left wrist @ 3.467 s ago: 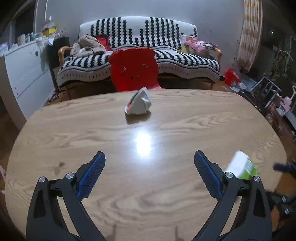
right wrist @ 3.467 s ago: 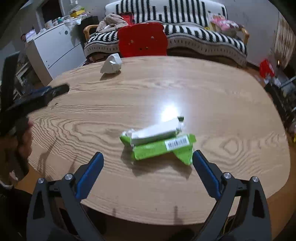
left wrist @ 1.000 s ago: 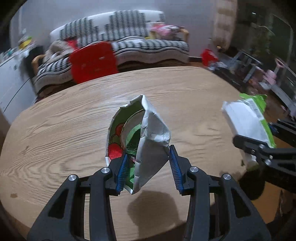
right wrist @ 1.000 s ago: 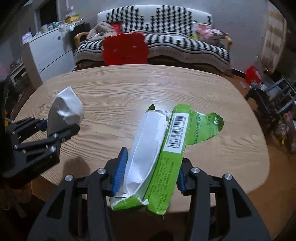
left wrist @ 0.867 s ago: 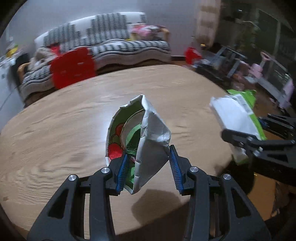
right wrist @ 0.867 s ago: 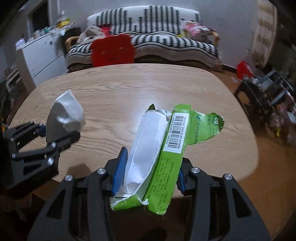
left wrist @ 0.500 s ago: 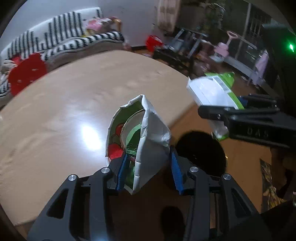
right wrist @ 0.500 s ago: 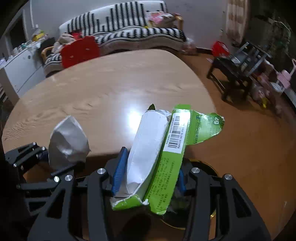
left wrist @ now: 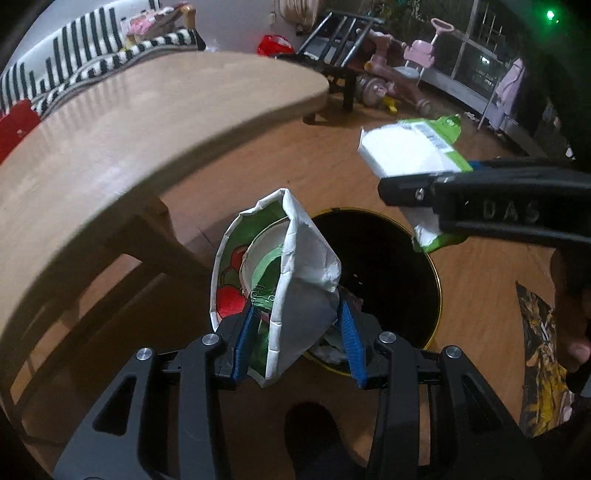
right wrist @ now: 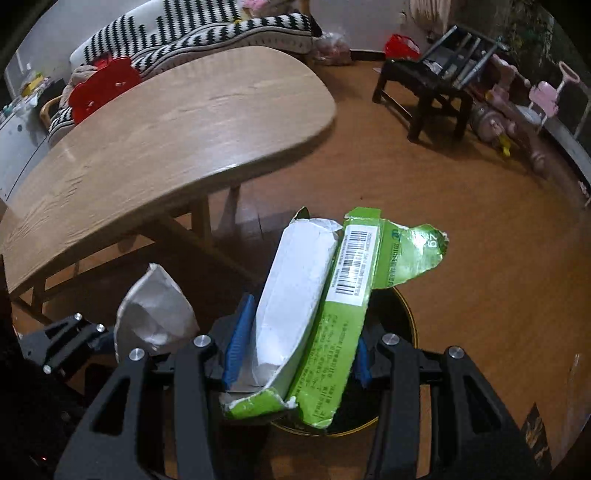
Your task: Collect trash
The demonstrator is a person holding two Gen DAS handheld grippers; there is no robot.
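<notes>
We see both grippers out past the near edge of the wooden counter (right wrist: 177, 122), above the brown floor (right wrist: 491, 229).

The left gripper (left wrist: 297, 339) has its jaws clamped on a crumpled paper wrapper (left wrist: 284, 273), white outside with a red and green print on its inner face. The wrapper stands up between the blue pads (left wrist: 243, 341) and sits over the left rim of a round black trash bin (left wrist: 391, 266) with a gold edge, which stands on the floor just right of the counter's leg. Some pale scraps lie in the bin near its near wall.

The right gripper (right wrist: 295, 354) has its jaws closed on a torn green and white package (right wrist: 325, 295) carrying a barcode label. The package points up and away from the jaws, and the same bin (right wrist: 391, 325) shows directly below it. In the left wrist view this package (left wrist: 413, 151) hangs to the right of the bin, above its far right rim, held by the right gripper's black arm.

In the right wrist view the paper wrapper (right wrist: 153, 314) appears at the left, just beside the green package, the 2 apart.

Farther off we see a striped sofa (right wrist: 207, 33), a red chair (right wrist: 103, 86) behind the counter, a black stool (right wrist: 432, 88) and pink toys (right wrist: 546, 96) at the far right.
</notes>
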